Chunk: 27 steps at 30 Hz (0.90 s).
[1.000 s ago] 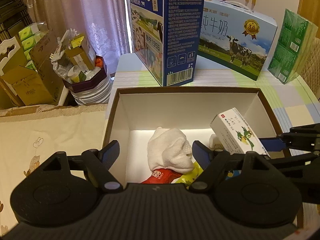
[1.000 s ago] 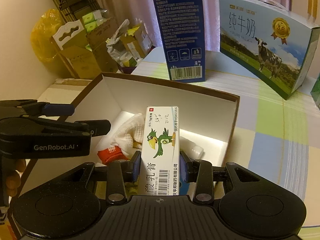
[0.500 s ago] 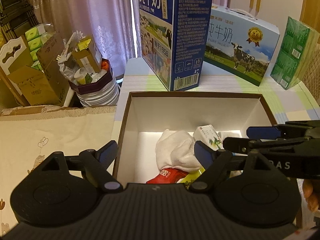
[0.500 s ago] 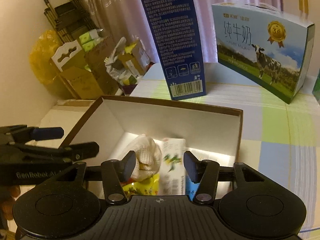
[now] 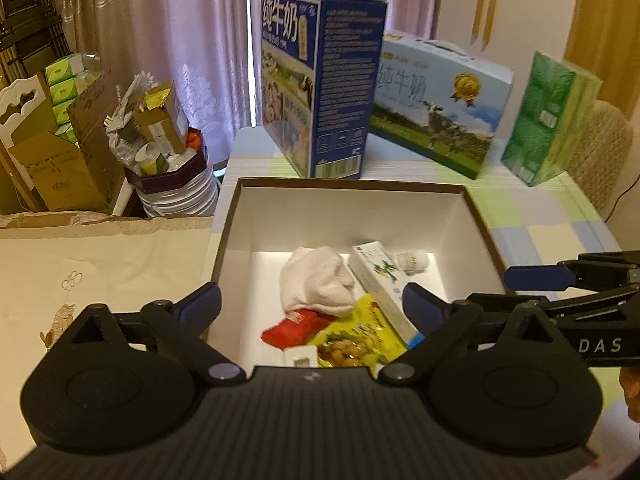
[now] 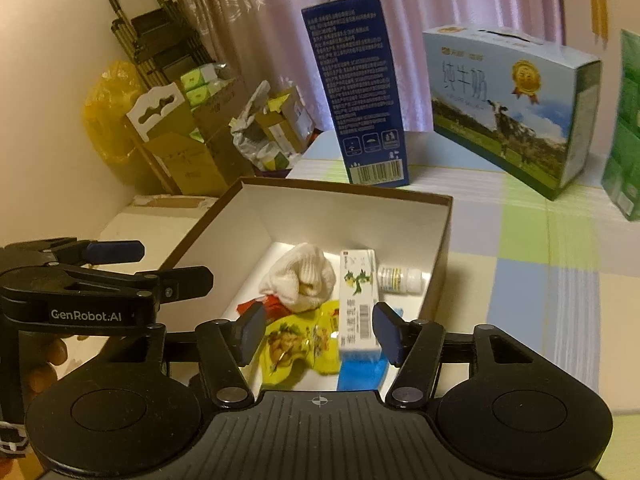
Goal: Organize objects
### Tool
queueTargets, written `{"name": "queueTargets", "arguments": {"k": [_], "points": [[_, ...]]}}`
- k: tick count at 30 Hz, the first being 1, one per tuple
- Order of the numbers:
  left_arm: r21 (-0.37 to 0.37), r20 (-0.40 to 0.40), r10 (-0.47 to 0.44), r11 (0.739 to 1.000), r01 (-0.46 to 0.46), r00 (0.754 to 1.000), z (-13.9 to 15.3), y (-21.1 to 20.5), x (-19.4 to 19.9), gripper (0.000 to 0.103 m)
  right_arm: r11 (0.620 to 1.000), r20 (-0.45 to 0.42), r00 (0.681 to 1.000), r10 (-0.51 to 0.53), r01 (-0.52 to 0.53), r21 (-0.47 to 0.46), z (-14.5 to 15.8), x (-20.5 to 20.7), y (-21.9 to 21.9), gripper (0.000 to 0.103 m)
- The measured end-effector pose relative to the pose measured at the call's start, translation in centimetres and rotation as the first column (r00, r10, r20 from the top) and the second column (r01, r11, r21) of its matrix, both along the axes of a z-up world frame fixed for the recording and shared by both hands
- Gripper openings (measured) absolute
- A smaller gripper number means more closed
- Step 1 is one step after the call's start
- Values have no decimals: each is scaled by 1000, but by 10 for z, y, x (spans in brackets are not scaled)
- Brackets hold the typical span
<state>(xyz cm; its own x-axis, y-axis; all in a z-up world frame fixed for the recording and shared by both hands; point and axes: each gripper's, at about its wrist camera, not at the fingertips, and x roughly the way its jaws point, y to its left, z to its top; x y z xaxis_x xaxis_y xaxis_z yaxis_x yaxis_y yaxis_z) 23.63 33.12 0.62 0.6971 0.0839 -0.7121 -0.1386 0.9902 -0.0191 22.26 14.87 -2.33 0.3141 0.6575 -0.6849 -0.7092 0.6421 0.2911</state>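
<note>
Both grippers, left gripper (image 5: 312, 306) and right gripper (image 6: 318, 330), are held spread, empty; ointment carton (image 6: 357, 294) is deposited in box (image 6: 344, 194); next item pickup needed.

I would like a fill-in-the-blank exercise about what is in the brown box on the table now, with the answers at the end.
1. The medicine carton with the green bird lies ____ the brown box.
2. The small white bottle lies on its ____.
3. Both the left gripper and the right gripper are ____.
4. The snack packet below the white cloth is ____ in colour.

Answers: inside; side; open; yellow
</note>
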Motion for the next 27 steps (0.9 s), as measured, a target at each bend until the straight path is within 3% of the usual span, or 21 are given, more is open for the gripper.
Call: {"name": "queueTargets", "arguments": {"k": [11,20,27], "points": [[-19,28,8,1000,-7,1000,15,-22,-67,102,998,32,998,-61,61,-16,18,-52,-47,64],[-48,36,68,997,-66,997,23,-52,-132,102,999,46,998,-32,34,-31,24,-85,-96,66],[-58,-8,96,994,-96,995,20,-98,-164,102,999,42,999,1,1,-39,22,-106,-142,66]]}}
